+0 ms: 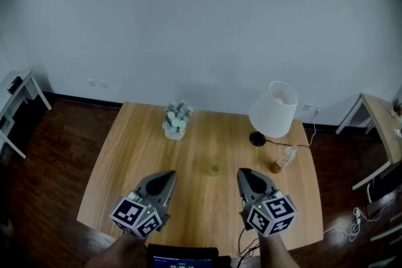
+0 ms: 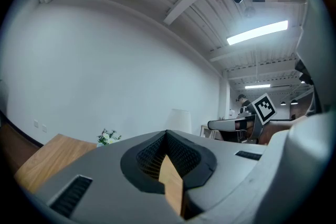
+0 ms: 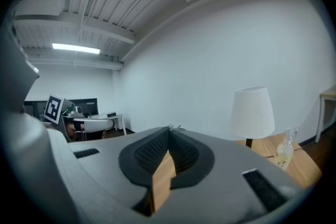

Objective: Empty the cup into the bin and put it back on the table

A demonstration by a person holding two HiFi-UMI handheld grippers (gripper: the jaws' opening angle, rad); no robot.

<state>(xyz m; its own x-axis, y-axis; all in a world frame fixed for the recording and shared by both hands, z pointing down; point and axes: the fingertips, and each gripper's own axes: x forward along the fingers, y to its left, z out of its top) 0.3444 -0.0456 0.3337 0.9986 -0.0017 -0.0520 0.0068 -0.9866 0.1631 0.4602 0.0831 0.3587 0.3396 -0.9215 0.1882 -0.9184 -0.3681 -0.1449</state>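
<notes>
My left gripper (image 1: pixel 168 176) and right gripper (image 1: pixel 245 174) hover side by side over the near part of the wooden table (image 1: pixel 125 154). Both point away from me, towards the wall. The left gripper (image 2: pixel 167 134) has its jaws together with nothing between them, and so does the right gripper (image 3: pixel 169 129). A small white pot of pale flowers (image 1: pixel 175 120) stands at the table's far left-centre, ahead of the left gripper. No plain cup and no bin can be made out in any view.
A white-shaded lamp (image 1: pixel 275 111) with a black base stands at the far right of the table, a small clear bottle (image 1: pixel 284 158) beside it. A cable (image 1: pixel 312 135) runs off the right edge. Desks stand at the far left (image 1: pixel 22 94) and right (image 1: pixel 380 116).
</notes>
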